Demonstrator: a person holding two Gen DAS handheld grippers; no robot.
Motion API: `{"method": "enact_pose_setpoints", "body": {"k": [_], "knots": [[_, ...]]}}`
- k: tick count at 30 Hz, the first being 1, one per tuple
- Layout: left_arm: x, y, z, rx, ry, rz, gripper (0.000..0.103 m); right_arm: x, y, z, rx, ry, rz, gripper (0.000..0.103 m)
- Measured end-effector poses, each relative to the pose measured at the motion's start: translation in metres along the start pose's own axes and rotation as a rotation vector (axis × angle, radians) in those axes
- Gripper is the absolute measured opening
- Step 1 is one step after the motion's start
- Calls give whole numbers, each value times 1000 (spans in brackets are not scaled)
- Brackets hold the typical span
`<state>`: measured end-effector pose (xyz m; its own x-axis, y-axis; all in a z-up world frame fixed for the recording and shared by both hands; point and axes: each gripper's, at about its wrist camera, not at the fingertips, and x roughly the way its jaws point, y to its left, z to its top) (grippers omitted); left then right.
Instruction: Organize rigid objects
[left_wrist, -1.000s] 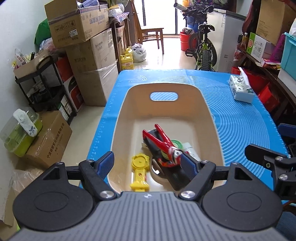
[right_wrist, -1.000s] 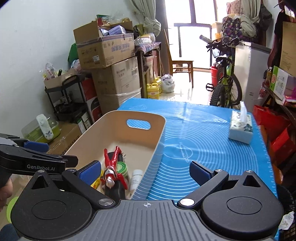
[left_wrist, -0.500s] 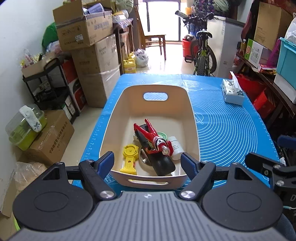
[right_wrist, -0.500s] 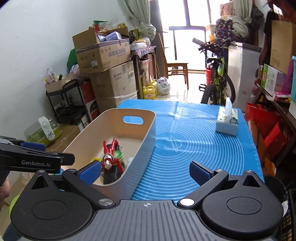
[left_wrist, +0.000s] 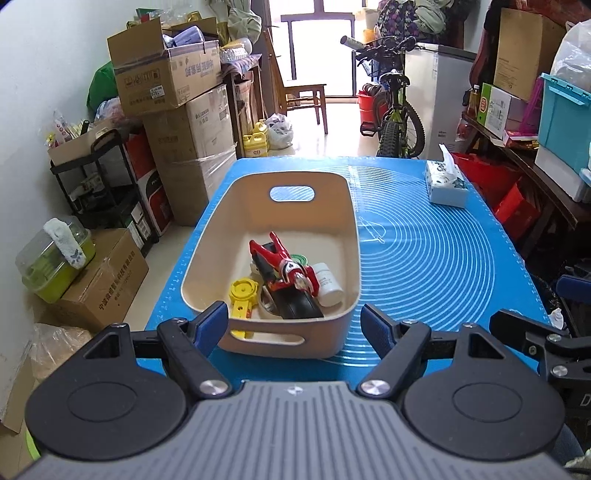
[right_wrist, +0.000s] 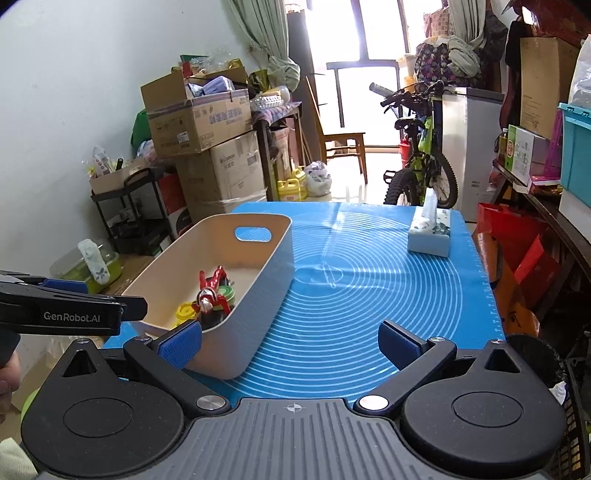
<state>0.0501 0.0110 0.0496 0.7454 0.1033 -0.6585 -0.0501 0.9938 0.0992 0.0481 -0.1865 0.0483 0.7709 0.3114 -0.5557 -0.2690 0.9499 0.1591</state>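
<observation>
Both the left hand-held gripper (left_wrist: 295, 325) and the right hand-held gripper (right_wrist: 290, 343) are open and hold nothing. The red toy figure (left_wrist: 284, 267), yellow toy (left_wrist: 242, 297) and white bottle (left_wrist: 328, 284) lie inside the beige basket (left_wrist: 221, 218) on the blue tabletop (left_wrist: 424, 258).

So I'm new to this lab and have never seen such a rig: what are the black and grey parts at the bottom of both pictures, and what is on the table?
There is no robot here. A person holds a two-finger claw in each hand, and each claw carries a wide-angle camera that looks forward along its fingers. One picture is from the left claw, the other from the right claw. The blue pads are the fingertips. Both claws are open and hold nothing. On the blue mat stands a beige bin that holds a red toy figure, a yellow plastic piece, a white bottle and a few more things. A tissue box sits at the far right of the mat.
</observation>
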Motion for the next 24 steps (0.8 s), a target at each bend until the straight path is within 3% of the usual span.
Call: {"method": "enact_pose_setpoints", "body": {"k": [24], "knots": [[-9,-18,-50,-17,-78,19,79,-29,-3,-50,-8,-31,-49,101]]}}
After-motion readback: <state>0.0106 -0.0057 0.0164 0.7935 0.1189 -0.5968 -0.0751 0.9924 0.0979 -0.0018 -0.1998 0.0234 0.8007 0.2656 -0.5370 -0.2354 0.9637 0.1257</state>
